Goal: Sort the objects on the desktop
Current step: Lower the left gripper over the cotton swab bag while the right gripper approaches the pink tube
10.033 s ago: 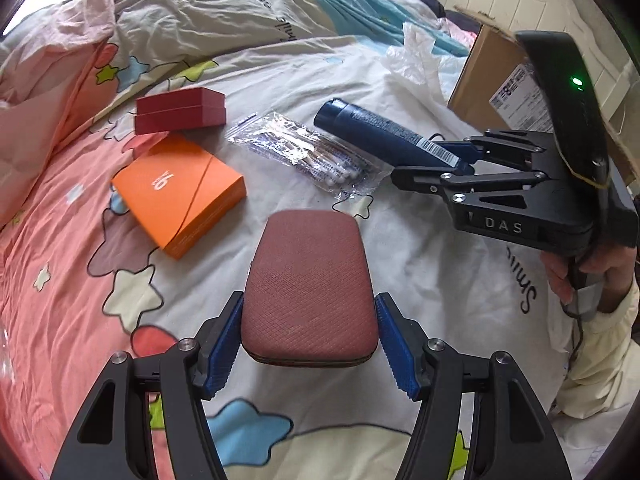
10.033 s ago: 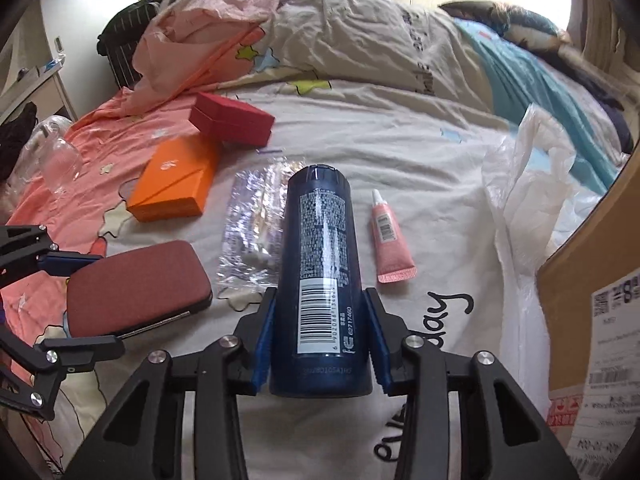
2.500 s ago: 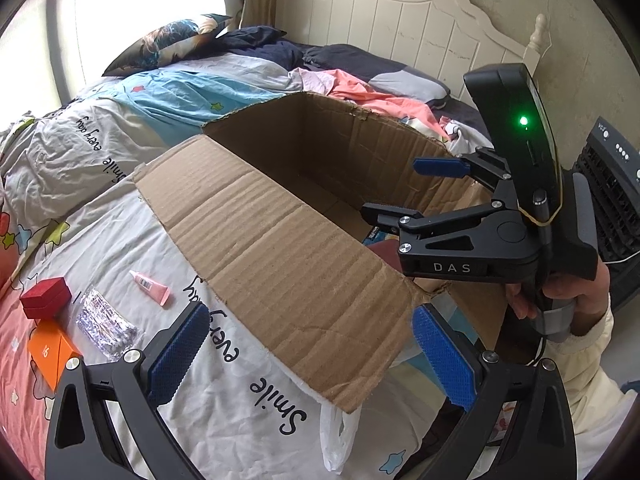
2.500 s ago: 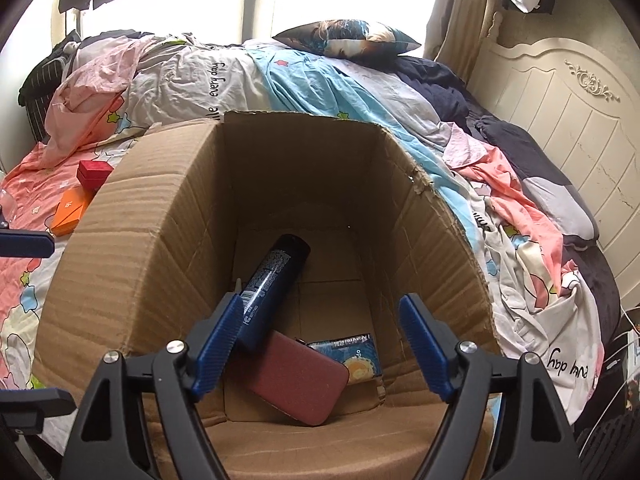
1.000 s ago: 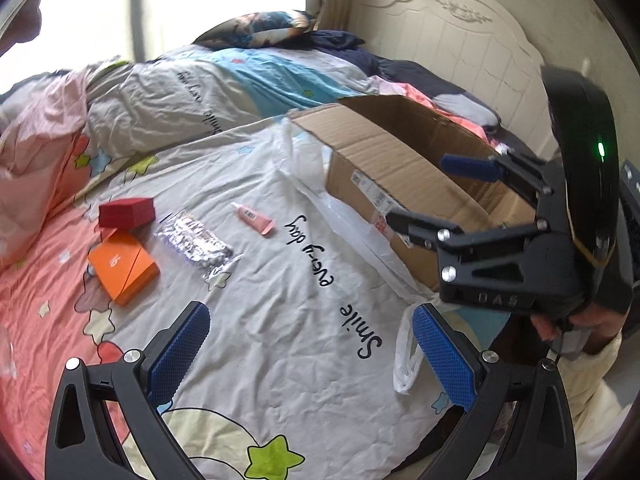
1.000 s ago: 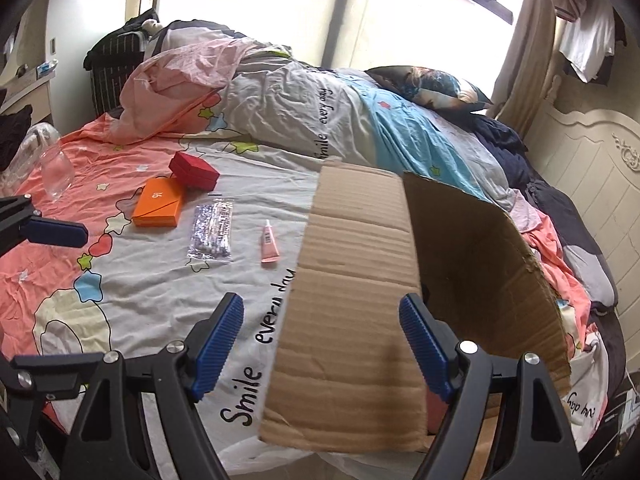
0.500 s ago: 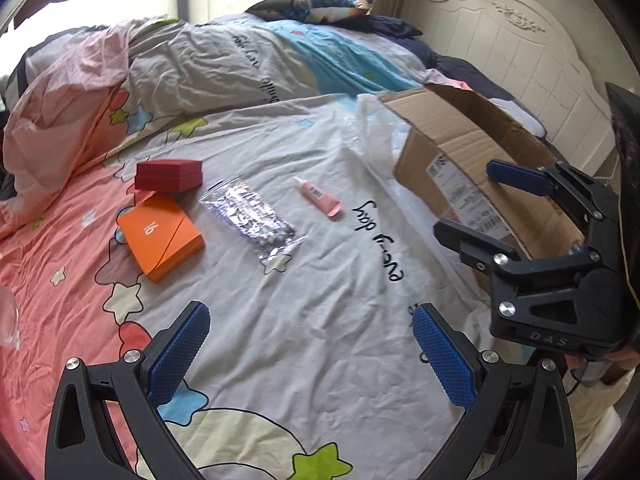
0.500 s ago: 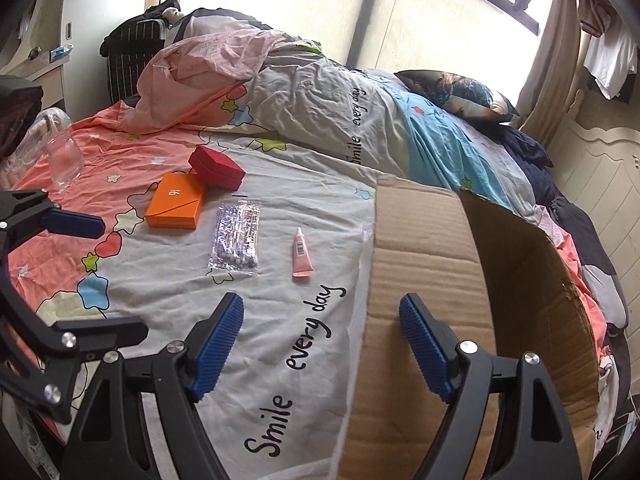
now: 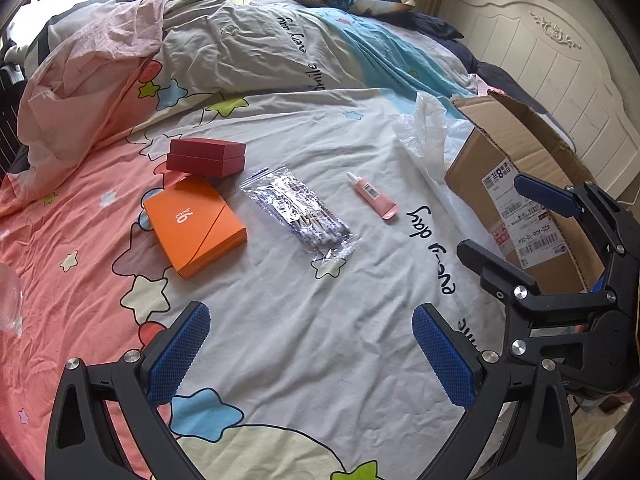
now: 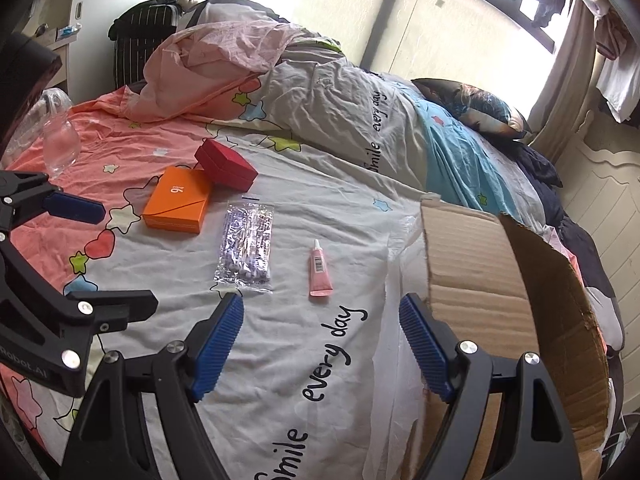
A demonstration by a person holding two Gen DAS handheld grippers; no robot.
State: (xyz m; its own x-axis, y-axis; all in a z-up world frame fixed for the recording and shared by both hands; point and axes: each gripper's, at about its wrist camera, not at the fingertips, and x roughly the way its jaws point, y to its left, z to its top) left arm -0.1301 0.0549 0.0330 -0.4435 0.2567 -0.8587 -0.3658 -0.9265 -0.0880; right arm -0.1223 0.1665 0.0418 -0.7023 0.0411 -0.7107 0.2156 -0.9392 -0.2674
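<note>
On the bedspread lie a dark red box [image 9: 206,157] [image 10: 226,165], an orange box [image 9: 195,226] [image 10: 177,200], a clear packet of cotton swabs [image 9: 300,218] [image 10: 247,242] and a small pink tube [image 9: 372,195] [image 10: 319,268]. A cardboard box [image 9: 520,196] [image 10: 500,296] stands open at the right. My left gripper [image 9: 312,350] hovers open and empty over the sheet, nearer than the swab packet. My right gripper [image 10: 322,342] is open and empty, just short of the pink tube, beside the cardboard flap. Each gripper shows in the other's view, the right gripper [image 9: 532,240] and the left gripper [image 10: 92,254].
A rumpled pink and grey duvet [image 9: 168,48] is heaped at the far side. A clear plastic bag [image 9: 428,128] lies against the cardboard box. A clear bottle [image 10: 60,136] sits at the left edge of the bed. A white headboard [image 9: 560,76] is behind the box.
Both grippers have swung away from the cardboard box and down toward the items on the bedspread, which now look larger and nearer. Both stay open and empty.
</note>
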